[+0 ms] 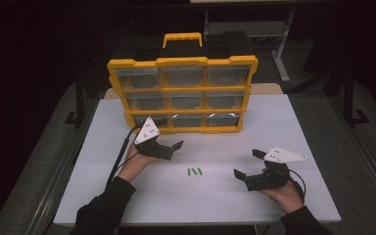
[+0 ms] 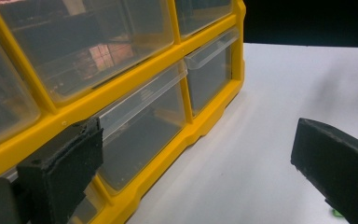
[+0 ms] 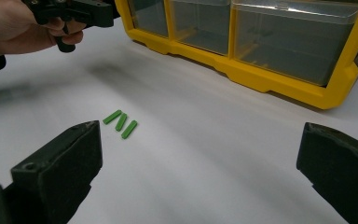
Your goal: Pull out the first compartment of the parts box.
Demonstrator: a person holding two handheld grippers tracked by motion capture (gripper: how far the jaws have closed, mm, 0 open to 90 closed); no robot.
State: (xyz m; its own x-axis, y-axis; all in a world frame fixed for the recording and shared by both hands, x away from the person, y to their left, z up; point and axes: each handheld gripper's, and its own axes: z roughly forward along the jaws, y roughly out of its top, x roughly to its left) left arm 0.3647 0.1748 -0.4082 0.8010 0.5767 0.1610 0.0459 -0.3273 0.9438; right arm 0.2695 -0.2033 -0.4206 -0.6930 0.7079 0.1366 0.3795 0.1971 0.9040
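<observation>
A yellow organiser (image 1: 182, 90) with several clear drawers stands upright at the back of the white table (image 1: 274, 122). Three small green sticks (image 1: 194, 172) lie side by side on the table in front of it. My left gripper (image 1: 169, 133) is open, close to the organiser's bottom-left drawer. Through the left gripper view, its jaws (image 2: 196, 168) stand wide apart beside the yellow frame (image 2: 205, 121), holding nothing. My right gripper (image 1: 247, 163) is open to the right of the sticks. The right gripper view has the green sticks (image 3: 120, 122) ahead of its spread jaws (image 3: 198, 163) and the organiser (image 3: 261, 77) beyond.
The organiser's black and yellow carry handle (image 1: 182, 39) sticks up at the back. The bottom middle and right drawers (image 2: 144, 107) look slightly pulled out. Dark floor and table legs surround the table. The other hand with its gripper (image 3: 81, 11) is far left in the right gripper view.
</observation>
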